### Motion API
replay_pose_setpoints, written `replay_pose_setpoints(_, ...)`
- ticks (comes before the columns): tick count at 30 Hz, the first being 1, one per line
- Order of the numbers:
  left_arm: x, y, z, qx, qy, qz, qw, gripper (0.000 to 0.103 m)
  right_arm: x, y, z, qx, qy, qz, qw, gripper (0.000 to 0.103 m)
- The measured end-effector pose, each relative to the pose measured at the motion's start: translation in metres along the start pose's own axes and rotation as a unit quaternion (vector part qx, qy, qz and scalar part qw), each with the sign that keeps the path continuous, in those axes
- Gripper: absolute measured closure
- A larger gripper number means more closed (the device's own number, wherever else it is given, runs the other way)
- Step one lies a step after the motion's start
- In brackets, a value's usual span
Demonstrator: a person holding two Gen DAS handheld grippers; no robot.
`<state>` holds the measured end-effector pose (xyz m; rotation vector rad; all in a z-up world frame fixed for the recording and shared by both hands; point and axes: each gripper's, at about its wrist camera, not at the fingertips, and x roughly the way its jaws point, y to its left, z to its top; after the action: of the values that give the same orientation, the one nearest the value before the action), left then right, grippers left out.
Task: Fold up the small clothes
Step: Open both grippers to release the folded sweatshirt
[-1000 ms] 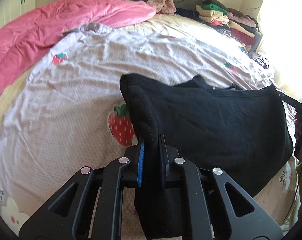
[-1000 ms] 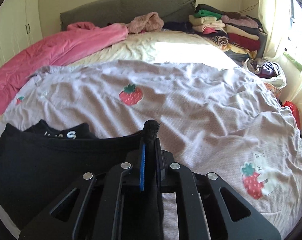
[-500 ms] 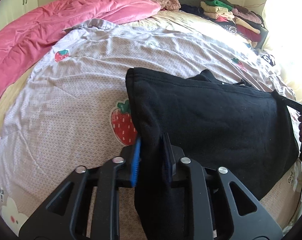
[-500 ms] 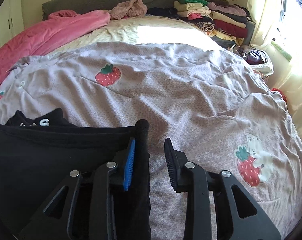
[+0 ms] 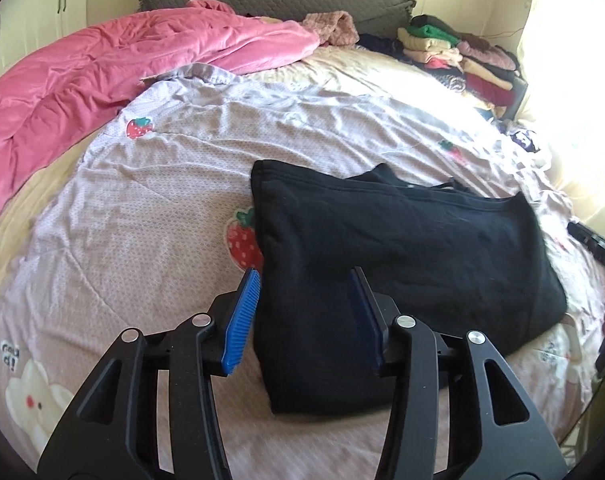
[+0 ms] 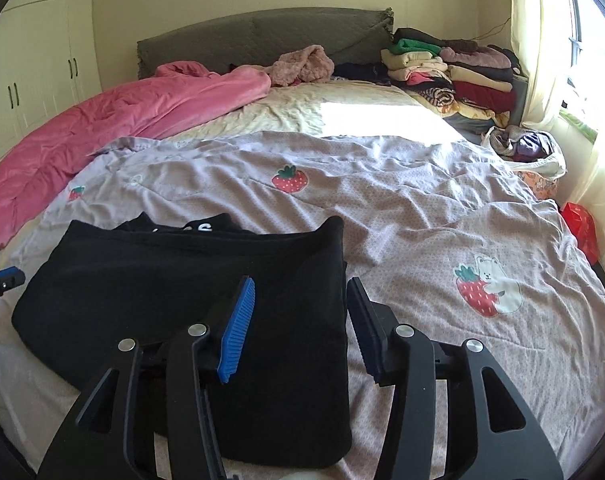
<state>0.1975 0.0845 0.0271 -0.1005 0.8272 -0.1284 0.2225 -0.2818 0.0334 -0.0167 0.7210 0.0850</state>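
I have let go on both sides. My left gripper (image 5: 304, 316) was clamped on the near left edge of the folded black fleece garment (image 5: 402, 248) a second ago; its jaws have just been opening and now stand apart, the cloth's edge lying loose between the blue pads (image 5: 240, 318) without being pressed. My right gripper (image 6: 298, 322) did the same: from pinching the garment's right corner, its jaws have just been opening, and the cloth's right edge (image 6: 302, 280) lies below the gap, with the right finger over the bedspread. The garment, which hung taut between the grippers before, now lies flat as a folded rectangle on the lilac strawberry-print bedspread (image 6: 422, 216), at its near end. White lettering (image 6: 200, 227) peeks from the garment's far edge; I think it is a print, though it is partly hidden. Beyond the garment, left, lies a pink quilt (image 5: 102, 80).
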Motion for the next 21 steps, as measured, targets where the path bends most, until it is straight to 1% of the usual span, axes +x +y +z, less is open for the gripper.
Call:
replay_pose_setpoints(1,-0.003,-0.004,-0.002,0.004,0.000,-0.004,1.0000,0.060,-0.003,0.003,-0.004,-0.004,0.003,0.005,1.000,0.056)
replay_pose_setpoints(4,-0.008,-0.023,-0.006,0.023,0.004,-0.018,0.9996,0.056,-0.010,0.017,-0.017,-0.020,0.010,0.015,1.000,0.056)
replay_pose_setpoints(5,-0.008,-0.031,-0.008,0.032,0.005,-0.022,0.9992,0.055,-0.011,0.021,-0.020,-0.022,0.013,0.021,0.999,0.056)
replay_pose_setpoints(7,-0.006,-0.044,-0.010,0.047,0.011,-0.030,0.9984,0.050,-0.010,0.034,-0.027,-0.027,0.020,0.040,0.999,0.056)
replay_pose_setpoints(11,0.010,-0.068,-0.016,0.081,0.032,-0.026,0.9958,0.049,-0.004,0.062,-0.034,-0.046,0.032,0.064,0.996,0.056)
replay_pose_setpoints(13,0.022,-0.070,-0.019,0.089,0.045,-0.011,0.9949,0.045,0.001,0.072,-0.035,-0.050,0.039,0.074,0.995,0.055)
replay_pose_setpoints(16,0.041,-0.060,-0.023,0.083,0.073,0.014,0.9938,0.044,0.005,0.079,-0.034,-0.060,0.038,0.074,0.995,0.055)
replay_pose_setpoints(19,0.047,-0.052,-0.027,0.076,0.077,0.010,0.9941,0.042,0.007,0.081,-0.028,-0.058,0.031,0.078,0.995,0.055)
replay_pose_setpoints(20,0.047,-0.050,-0.028,0.075,0.077,0.008,0.9942,0.041,0.009,0.084,-0.027,-0.063,0.031,0.080,0.994,0.053)
replay_pose_setpoints(21,0.047,-0.050,-0.028,0.075,0.075,0.009,0.9943,0.040,0.014,0.087,-0.026,-0.073,0.041,0.072,0.994,0.052)
